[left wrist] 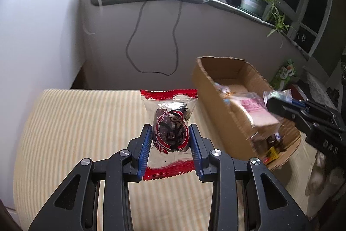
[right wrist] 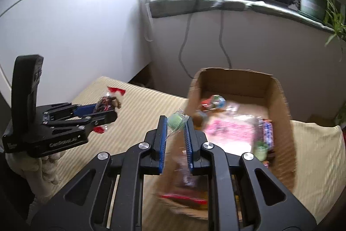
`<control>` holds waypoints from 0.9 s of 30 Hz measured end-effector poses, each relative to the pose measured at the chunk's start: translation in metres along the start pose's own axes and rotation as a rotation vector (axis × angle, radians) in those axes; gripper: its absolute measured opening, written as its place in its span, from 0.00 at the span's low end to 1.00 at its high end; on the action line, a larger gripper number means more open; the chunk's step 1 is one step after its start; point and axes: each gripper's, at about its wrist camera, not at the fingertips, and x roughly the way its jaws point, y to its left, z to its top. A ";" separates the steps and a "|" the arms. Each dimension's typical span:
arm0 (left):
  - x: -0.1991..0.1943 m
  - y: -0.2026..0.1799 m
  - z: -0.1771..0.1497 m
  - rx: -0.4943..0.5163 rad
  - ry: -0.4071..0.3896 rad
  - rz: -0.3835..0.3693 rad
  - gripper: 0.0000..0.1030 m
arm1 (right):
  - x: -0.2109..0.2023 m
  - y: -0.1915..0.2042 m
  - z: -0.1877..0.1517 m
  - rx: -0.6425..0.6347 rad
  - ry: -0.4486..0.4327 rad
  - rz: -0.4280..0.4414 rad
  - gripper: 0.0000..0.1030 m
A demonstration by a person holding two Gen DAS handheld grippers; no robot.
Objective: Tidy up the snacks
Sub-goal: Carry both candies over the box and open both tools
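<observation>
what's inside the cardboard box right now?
The cardboard box holds a loose pile of wrapped snacks: a pink-printed packet, a red and blue one behind it, and a dark packet by the right wall. Blur and overlap hide whatever lies underneath.

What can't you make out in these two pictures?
- Snacks in the cardboard box: motion-blurred in both views.
- Box's near end: hidden behind the right hand-held gripper in the right wrist view.
- Red-edged packet: print unreadable; lower end hidden behind the left hand-held gripper.
</observation>
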 end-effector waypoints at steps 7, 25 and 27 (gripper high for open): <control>0.016 -0.031 0.016 0.044 0.002 -0.026 0.32 | 0.000 -0.048 0.013 0.027 0.000 -0.052 0.16; 0.058 -0.095 0.055 0.140 0.012 -0.075 0.32 | 0.020 -0.110 0.024 0.078 0.013 -0.077 0.16; 0.061 -0.099 0.056 0.147 0.017 -0.078 0.32 | 0.022 -0.112 0.024 0.078 0.017 -0.080 0.16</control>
